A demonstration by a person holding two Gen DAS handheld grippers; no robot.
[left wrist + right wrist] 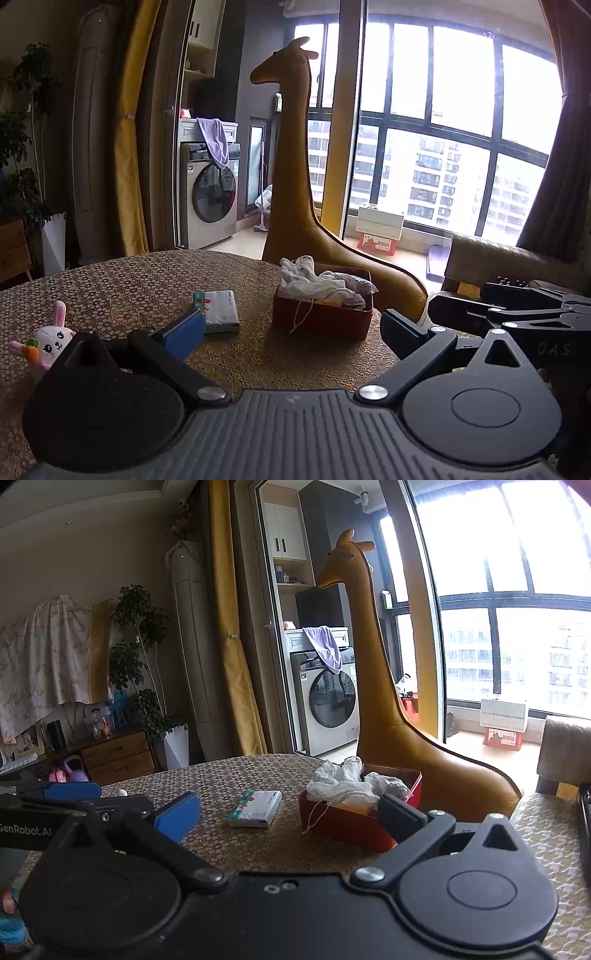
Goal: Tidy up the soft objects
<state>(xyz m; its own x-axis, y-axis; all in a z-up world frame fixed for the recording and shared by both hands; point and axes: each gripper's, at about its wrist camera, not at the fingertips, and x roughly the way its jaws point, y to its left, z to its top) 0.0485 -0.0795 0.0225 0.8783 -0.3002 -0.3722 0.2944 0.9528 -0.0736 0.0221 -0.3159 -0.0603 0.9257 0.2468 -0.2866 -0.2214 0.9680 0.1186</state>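
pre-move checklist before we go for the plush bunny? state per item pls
1. Left gripper open and empty: ok.
2. Right gripper open and empty: ok.
3. Plush bunny within view: ok in the left wrist view, partly hidden behind the left gripper's body; only a pink sliver shows in the right wrist view.
4. Red box has room for it: cannot tell; white cloths are piled above its rim.
5. Tissue pack clear of the bunny: ok, it lies apart on the table.
6. Grippers clear of each other: ok, side by side and not touching.
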